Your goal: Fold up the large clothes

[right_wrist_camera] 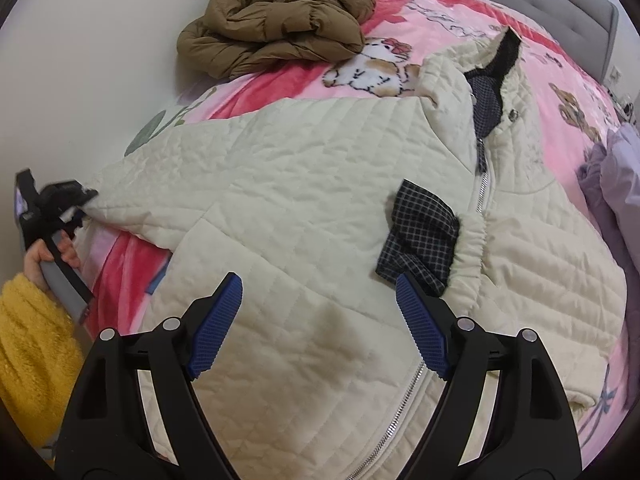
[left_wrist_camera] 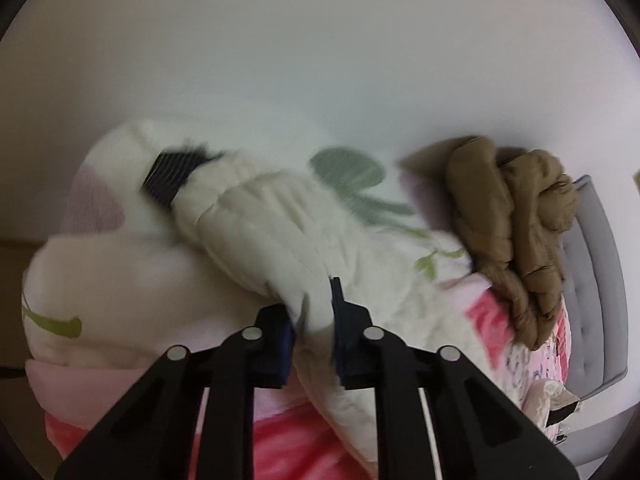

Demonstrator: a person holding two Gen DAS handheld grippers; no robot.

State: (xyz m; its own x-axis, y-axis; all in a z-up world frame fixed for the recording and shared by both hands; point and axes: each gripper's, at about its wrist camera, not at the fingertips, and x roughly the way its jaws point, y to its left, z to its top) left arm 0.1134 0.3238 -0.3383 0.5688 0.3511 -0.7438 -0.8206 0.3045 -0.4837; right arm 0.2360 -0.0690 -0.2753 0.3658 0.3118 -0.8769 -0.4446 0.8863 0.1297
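cream jacket (right_wrist_camera: 320,200) on bed (right_wrist_camera: 560,20), left gripper (left_wrist_camera: 313,320) seemingly pinching sleeve

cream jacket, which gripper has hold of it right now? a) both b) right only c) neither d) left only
d: the left gripper is shut on a fold of the cream jacket, while the right gripper hangs open above it, touching nothing.

Jacket (right_wrist_camera: 320,200) quilted matt cloth (metal zip).
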